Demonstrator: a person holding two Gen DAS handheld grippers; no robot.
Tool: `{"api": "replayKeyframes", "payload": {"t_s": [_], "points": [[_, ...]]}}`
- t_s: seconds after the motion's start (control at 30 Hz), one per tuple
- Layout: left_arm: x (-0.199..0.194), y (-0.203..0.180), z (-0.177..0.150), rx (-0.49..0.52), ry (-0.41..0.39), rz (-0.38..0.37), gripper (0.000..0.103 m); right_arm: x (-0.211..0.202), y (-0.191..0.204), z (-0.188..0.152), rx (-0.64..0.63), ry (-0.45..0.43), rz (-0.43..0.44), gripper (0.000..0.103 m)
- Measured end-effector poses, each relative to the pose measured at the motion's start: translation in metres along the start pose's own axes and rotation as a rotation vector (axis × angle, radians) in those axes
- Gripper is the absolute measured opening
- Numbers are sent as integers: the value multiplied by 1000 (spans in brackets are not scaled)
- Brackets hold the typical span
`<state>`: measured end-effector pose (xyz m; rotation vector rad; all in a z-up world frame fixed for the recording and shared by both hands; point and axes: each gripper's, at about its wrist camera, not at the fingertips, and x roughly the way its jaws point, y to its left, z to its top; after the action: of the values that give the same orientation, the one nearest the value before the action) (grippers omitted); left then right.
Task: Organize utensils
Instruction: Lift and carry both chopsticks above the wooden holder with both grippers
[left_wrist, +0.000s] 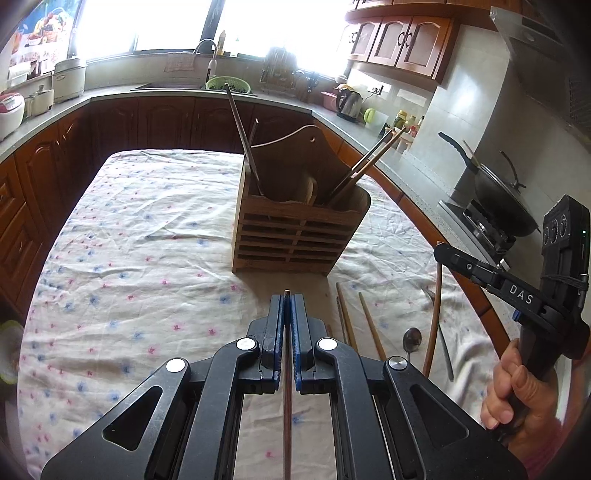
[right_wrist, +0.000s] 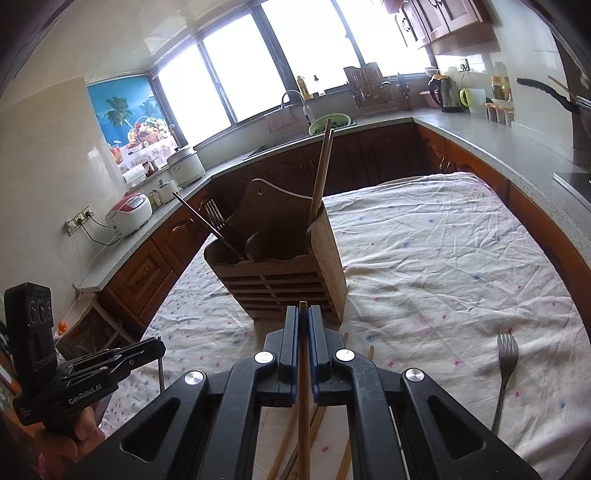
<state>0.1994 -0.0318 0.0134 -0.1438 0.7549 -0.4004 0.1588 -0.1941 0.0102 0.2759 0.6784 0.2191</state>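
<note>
A wooden utensil holder (left_wrist: 295, 236) stands on the flowered tablecloth; it also shows in the right wrist view (right_wrist: 284, 277). It holds dark chopsticks on its left and wooden chopsticks on its right, plus a fork (right_wrist: 214, 218). My left gripper (left_wrist: 287, 295) is shut on a dark chopstick (left_wrist: 287, 398), just short of the holder. My right gripper (right_wrist: 303, 308) is shut on a wooden chopstick (right_wrist: 303, 406), close in front of the holder. It also shows in the left wrist view (left_wrist: 439, 254), holding that chopstick (left_wrist: 432, 325) upright.
Loose wooden chopsticks (left_wrist: 369, 325), a spoon (left_wrist: 412, 339) and a fork (right_wrist: 504, 373) lie on the tablecloth (left_wrist: 129, 258). Counters with wooden cabinets ring the table. A wok on a stove (left_wrist: 498, 199) is on the right.
</note>
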Motion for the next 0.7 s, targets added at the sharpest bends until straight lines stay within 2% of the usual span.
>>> {"api": "replayKeyframes", "payload": {"t_s": [0.7], "points": [[-69,6,8,-36,-169,15,3,-54,24,10,-55,-148,13,5]]}}
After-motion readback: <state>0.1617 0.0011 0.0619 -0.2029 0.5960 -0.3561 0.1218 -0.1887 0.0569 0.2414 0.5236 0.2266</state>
